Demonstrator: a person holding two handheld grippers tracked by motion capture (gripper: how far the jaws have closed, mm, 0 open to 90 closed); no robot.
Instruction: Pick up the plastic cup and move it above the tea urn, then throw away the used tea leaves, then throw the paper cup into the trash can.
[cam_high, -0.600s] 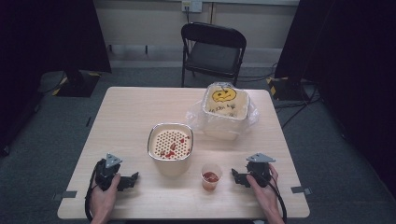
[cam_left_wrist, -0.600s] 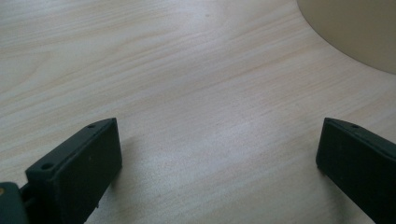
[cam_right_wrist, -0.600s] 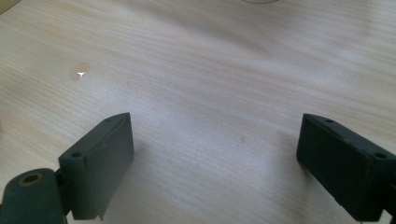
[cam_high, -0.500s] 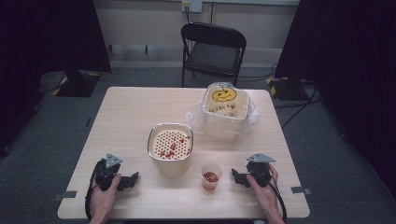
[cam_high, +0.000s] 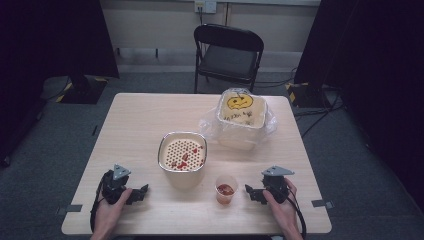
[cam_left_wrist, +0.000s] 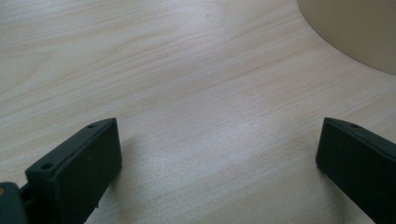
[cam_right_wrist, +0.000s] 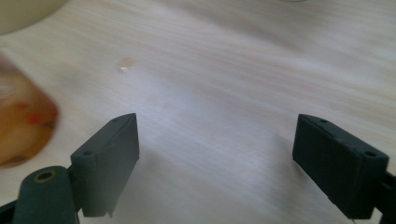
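The small plastic cup (cam_high: 226, 189) of red pieces stands at the near edge of the worktop (cam_high: 150, 120), just left of the right gripper (cam_high: 253, 193). The left gripper (cam_high: 140, 193) is well apart. Both grippers are held wide open and empty.

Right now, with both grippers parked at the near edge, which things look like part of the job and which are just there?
Likely in the job:
small cup beside the right gripper
strainer pot
left gripper

Probably just there:
bagged tub with the smiley lid
chair behind the table
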